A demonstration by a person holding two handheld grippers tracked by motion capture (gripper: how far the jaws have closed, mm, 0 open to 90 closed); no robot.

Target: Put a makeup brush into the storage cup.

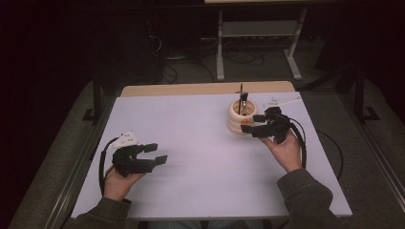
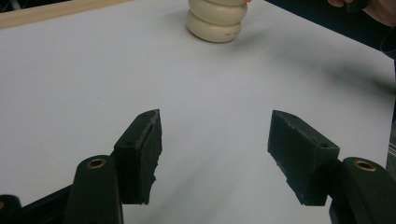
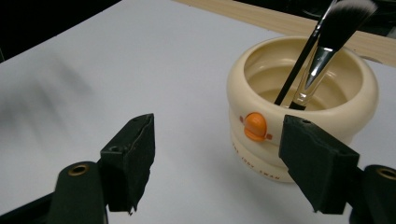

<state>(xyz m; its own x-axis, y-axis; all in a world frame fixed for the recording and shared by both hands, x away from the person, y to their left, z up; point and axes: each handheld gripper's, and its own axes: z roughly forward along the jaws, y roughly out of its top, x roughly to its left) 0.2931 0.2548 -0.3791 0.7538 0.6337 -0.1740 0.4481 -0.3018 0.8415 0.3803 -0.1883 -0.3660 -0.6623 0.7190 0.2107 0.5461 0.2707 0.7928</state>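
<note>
A cream ridged cup (image 1: 237, 118) (image 3: 299, 112) (image 2: 216, 21) with an orange button (image 3: 256, 126) on its side stands at the back right of the white table (image 1: 200, 143). Two makeup brushes (image 3: 317, 51) (image 1: 242, 100) lean inside it, bristles up. My right gripper (image 1: 254, 124) (image 3: 217, 158) is open just beside the cup's near side, with nothing between its jaws. Near the table's front left, my left gripper (image 1: 157, 153) (image 2: 215, 154) is open over bare table, far from the cup.
A white stick-like object (image 1: 285, 101) lies at the back right edge behind the cup. A wooden strip (image 1: 205, 88) runs along the table's far edge. Beyond it stands a metal frame (image 1: 258, 43) on a dark floor with cables.
</note>
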